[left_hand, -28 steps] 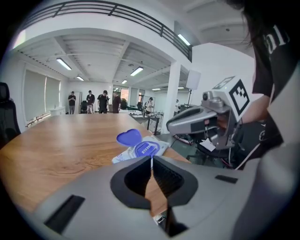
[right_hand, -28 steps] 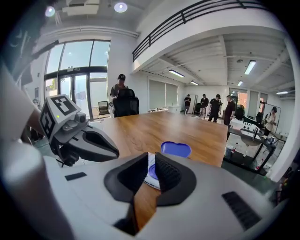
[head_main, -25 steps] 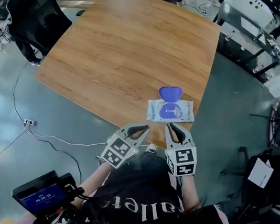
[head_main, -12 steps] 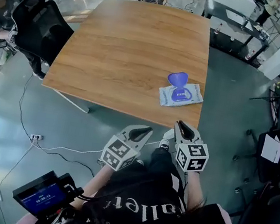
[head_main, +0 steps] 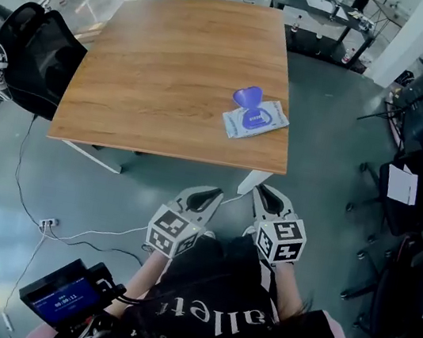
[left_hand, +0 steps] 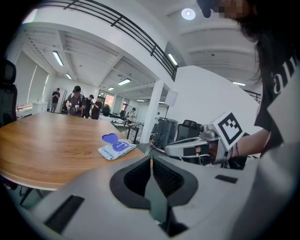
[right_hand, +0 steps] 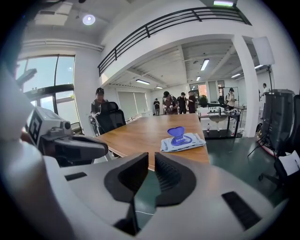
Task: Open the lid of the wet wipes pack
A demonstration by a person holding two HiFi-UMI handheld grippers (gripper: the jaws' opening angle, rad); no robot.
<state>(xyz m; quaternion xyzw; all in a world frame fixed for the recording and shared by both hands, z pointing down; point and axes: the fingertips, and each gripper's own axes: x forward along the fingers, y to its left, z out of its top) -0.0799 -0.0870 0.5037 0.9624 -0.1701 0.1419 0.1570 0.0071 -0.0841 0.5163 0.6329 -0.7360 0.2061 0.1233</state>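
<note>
While left gripper (head_main: 205, 196) and right gripper (head_main: 268, 197) back away, jaws together, empty, the lid (head_main: 247, 96) on the wet wipes pack (head_main: 256, 122) stands open: task seemingly done.

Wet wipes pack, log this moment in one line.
wet wipes pack: on table | lid: flipped open | left gripper: shut, empty, off table | right gripper: shut, empty, off table

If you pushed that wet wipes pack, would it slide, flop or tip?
The wet wipes pack lies flat on the smooth table, so it would probably slide, not tip. Its soft wrapper likely sags if lifted by one end. The raised blue lid might flap.
</note>
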